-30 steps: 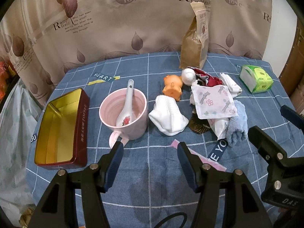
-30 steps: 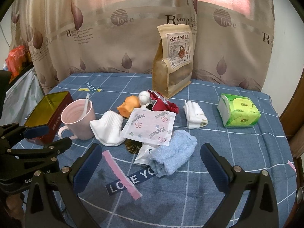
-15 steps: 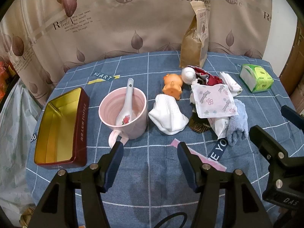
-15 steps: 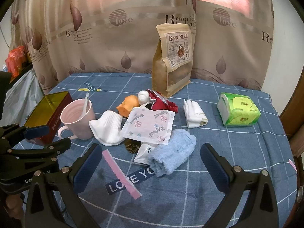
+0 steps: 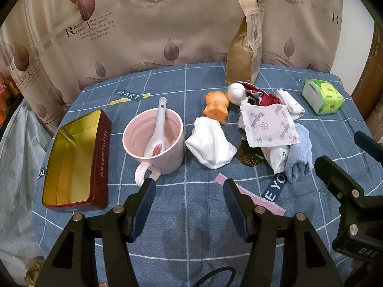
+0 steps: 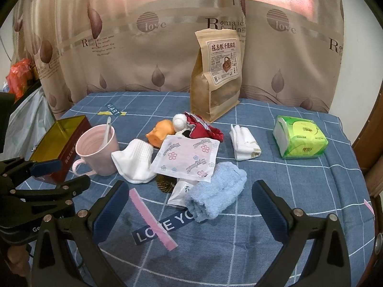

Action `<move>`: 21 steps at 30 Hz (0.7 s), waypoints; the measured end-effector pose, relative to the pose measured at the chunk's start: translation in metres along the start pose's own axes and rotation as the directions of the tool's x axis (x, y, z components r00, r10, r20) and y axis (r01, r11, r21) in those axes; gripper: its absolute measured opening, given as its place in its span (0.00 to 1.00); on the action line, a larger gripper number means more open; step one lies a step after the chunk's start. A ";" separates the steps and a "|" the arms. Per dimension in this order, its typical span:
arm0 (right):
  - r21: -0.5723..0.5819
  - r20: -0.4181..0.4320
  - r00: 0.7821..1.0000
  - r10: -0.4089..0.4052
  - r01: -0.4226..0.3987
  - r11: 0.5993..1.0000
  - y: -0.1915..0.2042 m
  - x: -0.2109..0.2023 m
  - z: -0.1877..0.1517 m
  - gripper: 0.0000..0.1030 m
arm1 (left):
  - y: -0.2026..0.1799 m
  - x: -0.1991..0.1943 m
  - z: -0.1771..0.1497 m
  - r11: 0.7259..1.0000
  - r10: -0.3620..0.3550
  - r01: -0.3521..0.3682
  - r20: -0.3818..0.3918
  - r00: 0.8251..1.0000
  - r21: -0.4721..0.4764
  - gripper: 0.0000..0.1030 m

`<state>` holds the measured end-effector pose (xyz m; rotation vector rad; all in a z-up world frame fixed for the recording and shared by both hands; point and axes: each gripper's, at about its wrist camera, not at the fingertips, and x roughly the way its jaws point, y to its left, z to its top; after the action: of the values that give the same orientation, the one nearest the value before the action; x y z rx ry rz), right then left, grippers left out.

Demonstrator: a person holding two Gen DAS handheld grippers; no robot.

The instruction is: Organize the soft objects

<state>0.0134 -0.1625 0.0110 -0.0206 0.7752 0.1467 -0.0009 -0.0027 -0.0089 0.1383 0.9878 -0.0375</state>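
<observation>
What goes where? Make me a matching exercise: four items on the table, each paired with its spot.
Items:
1. spoon
2. tin
3. tissue pack
4. blue towel

Places:
A. far right, alone
B. in the pink mug
C. nearest the right gripper
D. left of the mug, open

Pairs: 1-B, 2-D, 3-A, 4-C

I'm in a home rm: leaf-print curtain (image 6: 148, 55) w/ "love" text, checked blue tablecloth (image 6: 287, 191), pink mug (image 5: 155, 138), snack bag (image 6: 217, 71).
</observation>
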 end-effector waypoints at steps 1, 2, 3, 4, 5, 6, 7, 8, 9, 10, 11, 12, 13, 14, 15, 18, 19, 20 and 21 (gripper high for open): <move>0.000 0.000 1.000 0.000 0.000 1.000 0.000 0.000 0.000 0.98 | 0.000 0.000 -0.001 1.000 0.000 0.000 -0.001 1.000 0.000 0.59; 0.000 0.000 1.000 0.000 0.000 1.000 0.000 0.000 0.000 0.98 | 0.000 -0.001 -0.001 1.000 0.000 0.000 -0.001 1.000 0.000 0.59; 0.001 -0.001 1.000 -0.001 0.001 1.000 0.000 0.000 0.000 0.98 | -0.001 0.001 0.000 1.000 -0.001 0.001 -0.001 1.000 0.000 0.59; 0.001 -0.001 1.000 0.000 0.000 1.000 0.000 0.000 0.000 0.98 | -0.001 0.001 0.000 1.000 -0.001 0.001 0.000 1.000 0.001 0.59; 0.001 -0.001 1.000 -0.001 0.001 1.000 0.000 0.000 0.000 0.98 | -0.002 0.001 -0.001 1.000 0.000 0.000 0.000 1.000 0.001 0.59; 0.001 0.000 1.000 -0.001 0.001 1.000 0.000 0.000 0.000 0.98 | -0.001 0.001 0.000 1.000 -0.001 0.001 -0.001 1.000 0.001 0.59; 0.001 -0.001 1.000 0.000 0.000 1.000 0.000 0.000 0.001 0.98 | -0.002 0.001 -0.001 1.000 -0.002 0.002 -0.002 1.000 0.001 0.59; 0.002 -0.001 1.000 -0.001 0.001 1.000 0.000 0.000 0.000 0.98 | -0.002 0.002 0.000 1.000 -0.001 0.001 -0.003 1.000 0.002 0.59; 0.002 -0.001 1.000 -0.002 0.002 1.000 0.000 0.000 0.000 0.98 | -0.002 0.002 -0.001 1.000 -0.001 0.001 -0.005 1.000 0.003 0.59; 0.004 -0.001 1.000 -0.003 0.003 1.000 -0.001 0.000 -0.001 0.98 | -0.002 0.003 -0.001 1.000 -0.003 0.003 -0.006 1.000 0.003 0.59; 0.005 -0.002 1.000 -0.002 0.002 1.000 -0.001 0.000 -0.001 0.98 | -0.003 0.003 -0.002 1.000 -0.003 0.004 -0.007 1.000 0.004 0.59; 0.007 -0.002 1.000 -0.003 0.003 1.000 -0.002 0.001 -0.001 0.98 | -0.003 0.003 -0.001 1.000 -0.003 0.003 -0.008 1.000 0.005 0.59; 0.009 -0.003 1.000 -0.004 0.004 1.000 -0.004 0.001 -0.001 0.98 | -0.003 0.003 -0.001 1.000 -0.003 0.003 -0.008 1.000 0.006 0.59; 0.010 -0.003 1.000 -0.005 0.005 1.000 -0.004 0.001 -0.002 0.98 | -0.003 0.003 -0.001 1.000 -0.004 0.004 -0.009 1.000 0.006 0.59; 0.011 -0.004 1.000 -0.005 0.006 1.000 -0.006 0.001 -0.001 0.98 | -0.003 0.003 -0.001 1.000 -0.003 0.003 -0.009 1.000 0.005 0.59; 0.013 -0.005 1.000 -0.014 0.014 1.000 -0.010 0.003 0.001 0.98 | -0.005 0.005 0.000 1.000 -0.004 0.004 -0.015 1.000 0.009 0.59; 0.014 -0.005 1.000 -0.017 0.017 1.000 -0.012 0.003 0.001 0.98 | -0.005 0.006 0.001 1.000 -0.004 0.004 -0.017 1.000 0.011 0.59; 0.016 -0.004 1.000 -0.022 0.022 1.000 -0.015 0.004 0.001 0.98 | -0.006 0.007 0.002 1.000 -0.004 0.004 -0.020 1.000 0.012 0.59; 0.018 -0.004 1.000 -0.027 0.027 0.999 -0.017 0.005 0.002 0.98 | -0.006 0.008 0.002 1.000 -0.004 0.005 -0.023 1.000 0.014 0.59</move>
<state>0.0204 -0.1784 0.0085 -0.0137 0.7799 0.1142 0.0050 -0.0091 -0.0150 0.1499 1.0108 -0.0473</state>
